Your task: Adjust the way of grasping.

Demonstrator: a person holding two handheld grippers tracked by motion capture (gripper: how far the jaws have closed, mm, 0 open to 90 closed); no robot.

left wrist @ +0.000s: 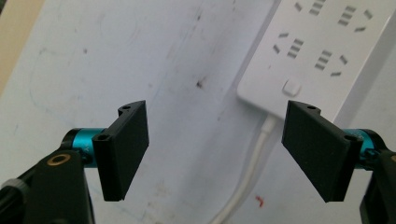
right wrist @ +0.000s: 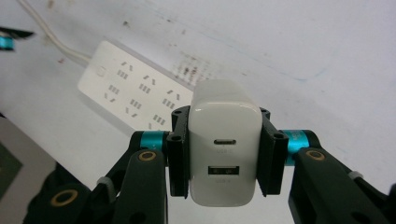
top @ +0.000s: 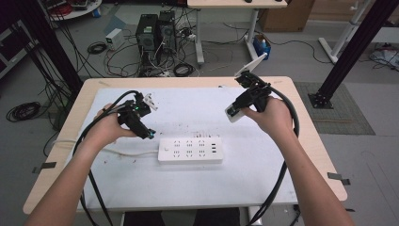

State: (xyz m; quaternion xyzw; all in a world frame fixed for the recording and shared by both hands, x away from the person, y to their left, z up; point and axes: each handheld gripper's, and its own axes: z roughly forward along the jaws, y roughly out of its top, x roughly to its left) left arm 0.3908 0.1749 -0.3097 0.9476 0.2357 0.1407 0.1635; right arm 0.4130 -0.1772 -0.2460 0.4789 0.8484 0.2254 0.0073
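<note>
White charger (right wrist: 225,147) pinched in the right gripper (right wrist: 225,154).
It sits between the pads, seemingly above the power strip (top: 190,150); left gripper (left wrist: 215,154) spread, nothing between.

- White USB charger (right wrist: 224,144), glossy, two ports facing the camera, clamped at lower centre of the right gripper view.
- White power strip (top: 190,150) lies flat at table centre, its cord trailing left.

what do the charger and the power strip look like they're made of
Charger: looks like glossy white moulded plastic; light glints on its rounded edges, and its ports look metal-lined. Power strip: white plastic too, seemingly more matte, with an even, dull face. Its cord looks like smooth white rubbery sheathing.
</note>
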